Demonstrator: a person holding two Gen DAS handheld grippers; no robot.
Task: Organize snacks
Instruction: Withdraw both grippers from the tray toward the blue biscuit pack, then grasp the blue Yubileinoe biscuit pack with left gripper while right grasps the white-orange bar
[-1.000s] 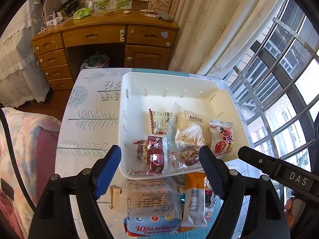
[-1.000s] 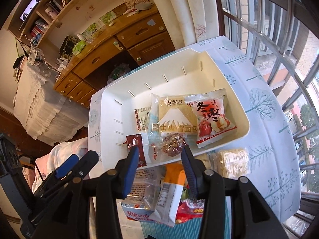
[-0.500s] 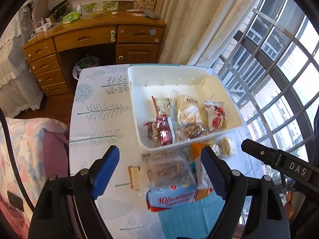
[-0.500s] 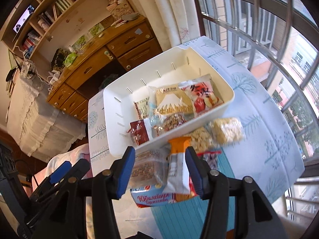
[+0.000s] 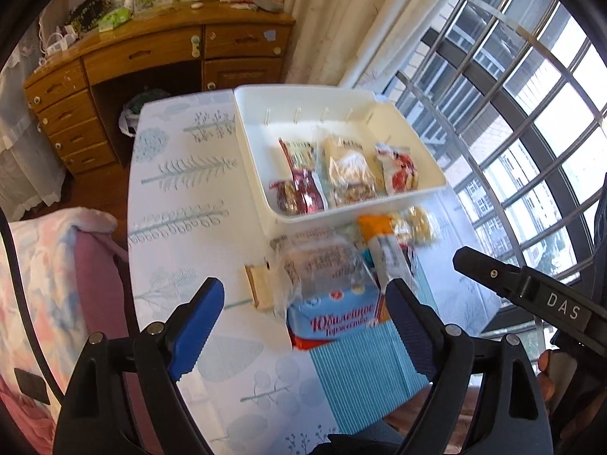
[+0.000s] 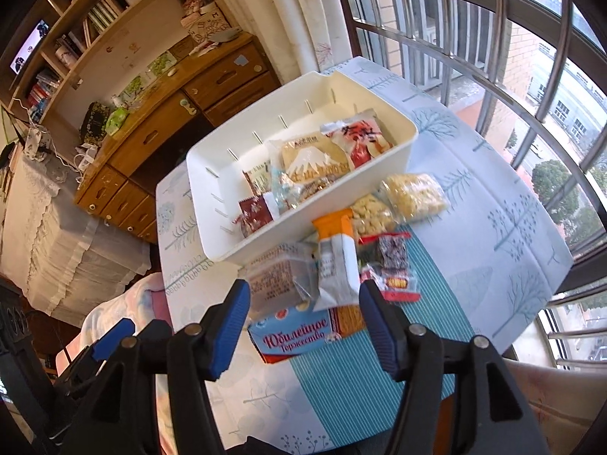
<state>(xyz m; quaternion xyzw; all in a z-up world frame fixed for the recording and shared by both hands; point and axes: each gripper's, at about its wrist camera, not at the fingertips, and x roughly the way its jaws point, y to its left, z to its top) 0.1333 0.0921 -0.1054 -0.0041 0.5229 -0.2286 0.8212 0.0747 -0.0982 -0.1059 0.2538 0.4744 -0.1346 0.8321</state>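
A white bin (image 5: pixel 356 94) on the patterned table holds several snack packets, among them a dark red one (image 5: pixel 303 193) and a red-and-white one (image 5: pixel 398 168). Loose snacks lie in front of it: a blue biscuit pack (image 5: pixel 337 322), a clear-wrapped packet (image 5: pixel 318 265), an orange-and-white packet (image 5: pixel 383 242), a tan wafer (image 5: pixel 260 288) and yellow puffs (image 5: pixel 417 223). My left gripper (image 5: pixel 303 295) hovers above this pile with its jaws opening and nothing between them. My right gripper (image 6: pixel 303 292) hangs over the same pile (image 6: pixel 334 265), jaws also opening and empty.
A teal striped mat (image 6: pixel 353 379) lies under the near snacks. A wooden desk (image 5: pixel 151 53) stands behind the table, with curtains and a barred window (image 5: pixel 512 113) to the right. A pink blanket (image 5: pixel 45 265) sits off the table's left edge.
Both grippers have drawn back from the bin toward the table's near edge. Their jaws have widened. The loose snack pile now shows in full.
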